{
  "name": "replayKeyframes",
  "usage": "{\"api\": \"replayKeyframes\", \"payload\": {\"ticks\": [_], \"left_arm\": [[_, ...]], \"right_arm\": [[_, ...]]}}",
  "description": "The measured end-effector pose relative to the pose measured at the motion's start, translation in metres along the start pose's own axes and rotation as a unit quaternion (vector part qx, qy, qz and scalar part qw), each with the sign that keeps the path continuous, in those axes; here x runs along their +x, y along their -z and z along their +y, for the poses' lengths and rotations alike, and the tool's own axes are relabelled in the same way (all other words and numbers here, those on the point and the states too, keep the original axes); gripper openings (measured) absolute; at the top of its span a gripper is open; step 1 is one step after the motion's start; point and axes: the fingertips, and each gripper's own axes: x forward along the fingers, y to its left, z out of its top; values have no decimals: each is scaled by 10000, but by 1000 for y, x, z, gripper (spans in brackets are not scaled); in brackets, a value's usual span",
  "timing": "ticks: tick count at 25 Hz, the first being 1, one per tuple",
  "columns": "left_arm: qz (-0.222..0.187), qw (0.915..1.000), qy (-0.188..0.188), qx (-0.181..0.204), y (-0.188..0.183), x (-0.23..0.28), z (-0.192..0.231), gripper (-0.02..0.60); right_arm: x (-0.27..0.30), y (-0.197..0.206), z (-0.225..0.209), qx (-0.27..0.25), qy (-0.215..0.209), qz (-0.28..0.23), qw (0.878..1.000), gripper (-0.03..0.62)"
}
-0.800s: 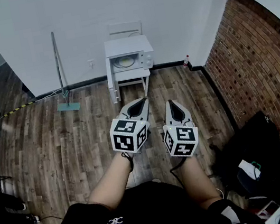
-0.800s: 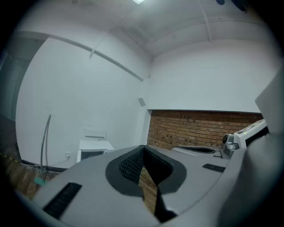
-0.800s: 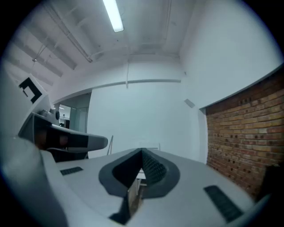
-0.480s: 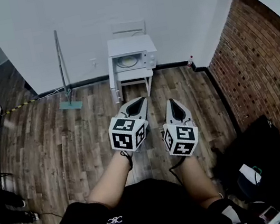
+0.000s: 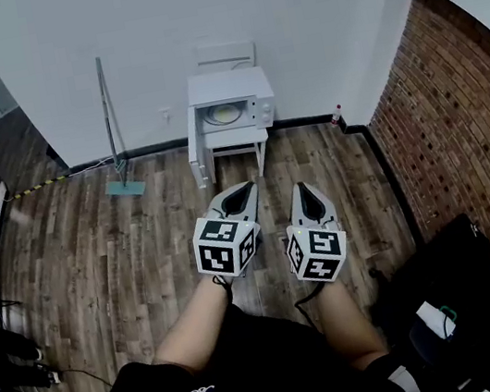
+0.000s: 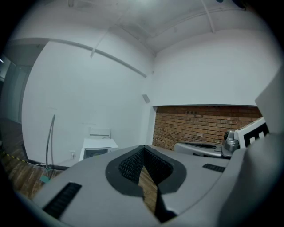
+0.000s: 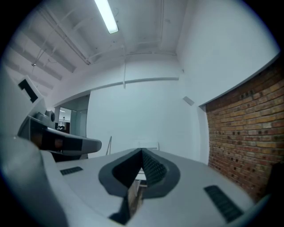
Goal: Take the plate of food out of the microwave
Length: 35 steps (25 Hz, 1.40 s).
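Against the far white wall (image 5: 150,29): a white box-shaped microwave oven (image 5: 230,99) sits on a small white table (image 5: 237,137), well apart from both grippers.
Plate of food: a pale round plate (image 5: 219,110) lies inside the microwave oven's cavity; what is on it is too small to tell.
Left gripper (image 5: 245,188): a grey two-jaw tool with a black-and-white marker cube, jaws closed tip to tip with nothing between them, aimed roughly level toward the microwave oven (image 6: 96,148).
Right gripper (image 5: 302,189): the same grey build, just beside the left one, jaws pressed together and empty.
Floor (image 5: 96,254): dark wooden planks under both grippers.
Mop (image 5: 108,121): a long thin handle with a teal head, leaning on the wall left of the table.
Right side: a red brick wall (image 5: 451,88), with black bags (image 5: 467,283) on the floor below it.
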Motion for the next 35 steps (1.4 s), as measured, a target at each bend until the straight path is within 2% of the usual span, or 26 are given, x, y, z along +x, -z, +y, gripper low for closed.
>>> {"api": "replayKeyframes", "payload": {"ticks": [8, 14, 21, 27, 35], "left_arm": [[152, 9998, -133, 3, 9, 32, 21, 0], [196, 9996, -62, -193, 11, 86, 62, 0], [51, 9999, 60, -142, -30, 162, 126, 0], [-4, 9997, 126, -200, -59, 214, 180, 0], [92, 9992, 82, -371, -59, 262, 252, 0]], "right_arm": [[33, 13, -12, 32, -22, 122, 9999, 12], [97, 24, -19, 571, -165, 361, 9976, 12], [201, 2, -29, 406, -48, 347, 9986, 12], [278, -18, -21, 176, -78, 327, 9993, 12], [360, -13, -4, -83, -167, 411, 9990, 14]]}}
